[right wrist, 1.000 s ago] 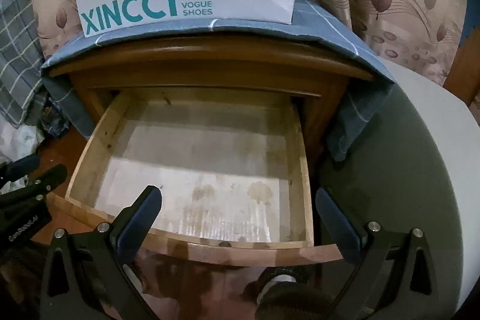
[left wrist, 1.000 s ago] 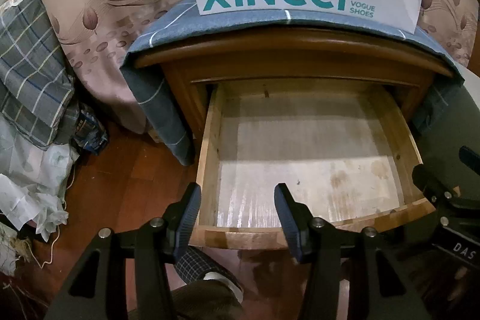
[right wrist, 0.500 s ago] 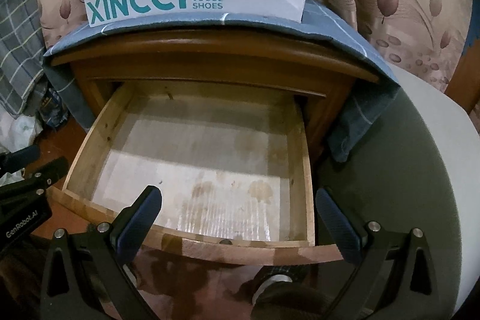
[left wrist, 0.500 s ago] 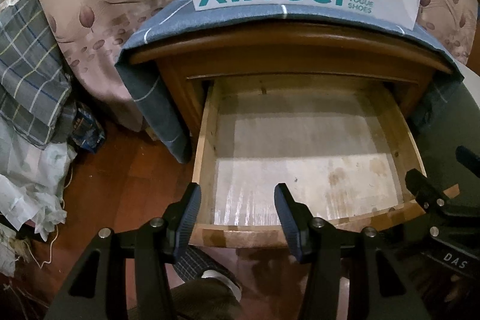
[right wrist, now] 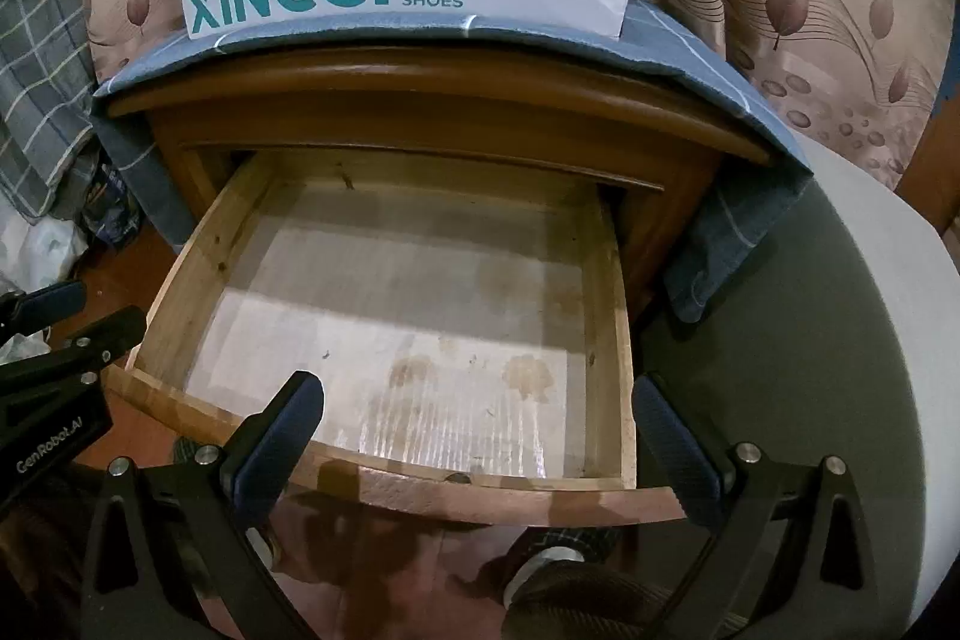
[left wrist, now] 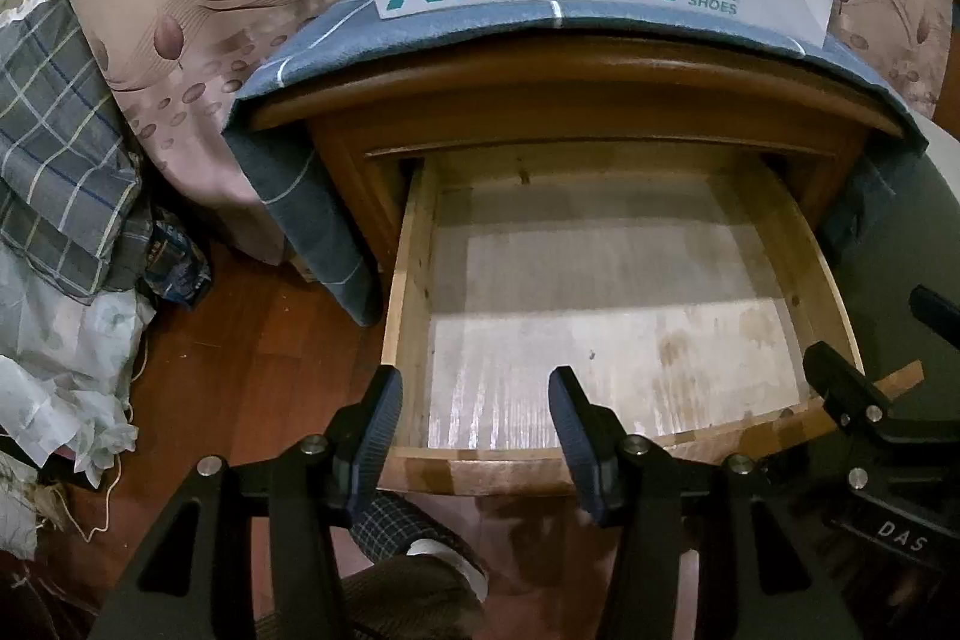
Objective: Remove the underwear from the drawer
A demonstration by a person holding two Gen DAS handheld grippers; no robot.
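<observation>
Left gripper (left wrist: 474, 421) jaws apart, holding nothing, above the drawer's (left wrist: 414, 280) front left corner. Drawer pulled out; only its stained liner (right wrist: 420, 340) visible, and I cannot see any underwear in either view. Right gripper (right wrist: 474, 445) spread wide, ungripped, over drawer front.

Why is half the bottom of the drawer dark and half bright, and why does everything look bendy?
Left wrist view: the nightstand top shades the back of the drawer, while room light brightens and glares off the front; right wrist view: same shadow line across the drawer, shiny streaks near the front; both views: the fisheye lens curves straight edges and blackens the corners.
</observation>
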